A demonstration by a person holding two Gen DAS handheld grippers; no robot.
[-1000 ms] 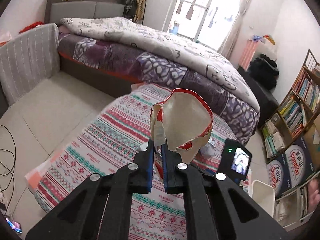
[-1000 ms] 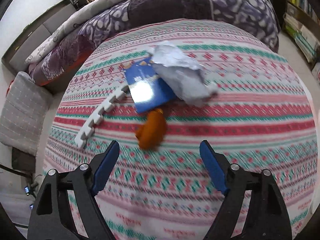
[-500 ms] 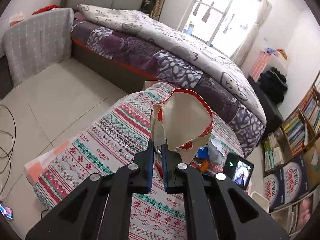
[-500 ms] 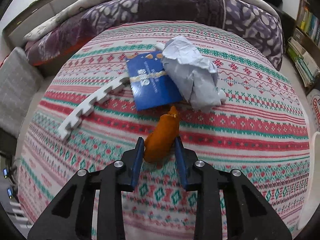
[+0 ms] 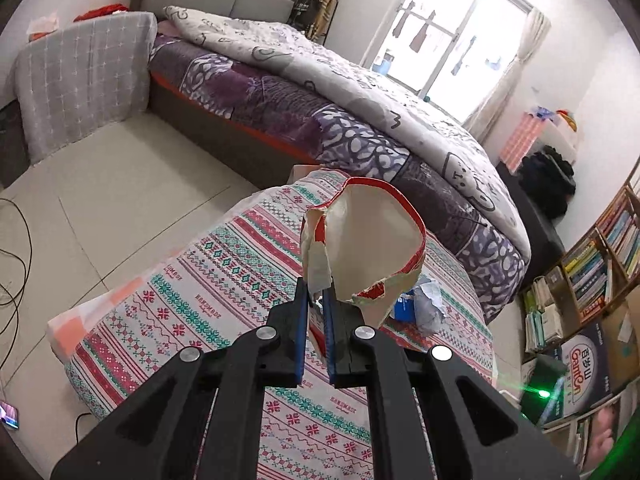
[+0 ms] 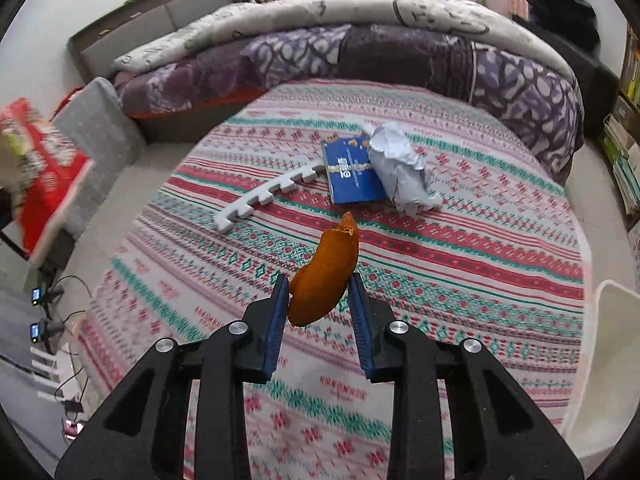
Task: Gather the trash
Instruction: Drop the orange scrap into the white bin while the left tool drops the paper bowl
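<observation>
Patterned blanket (image 6: 460,256) below: orange peel (image 6: 326,276) pinched in right gripper (image 6: 320,296), torn bag (image 5: 368,248) clamped in left gripper (image 5: 315,300).

Reading "HANDMADE" woven in small red letters along the striped cloth (image 5: 208,300), and "GanOn" in red under Korean characters on the dark blue box (image 5: 584,368) sitting beside the bookshelf (image 5: 592,264).

Red bag (image 6: 44,184) motion-blurred at left edge, white bin (image 6: 612,344) cropped right, blue packet (image 5: 404,307) mostly hidden
</observation>
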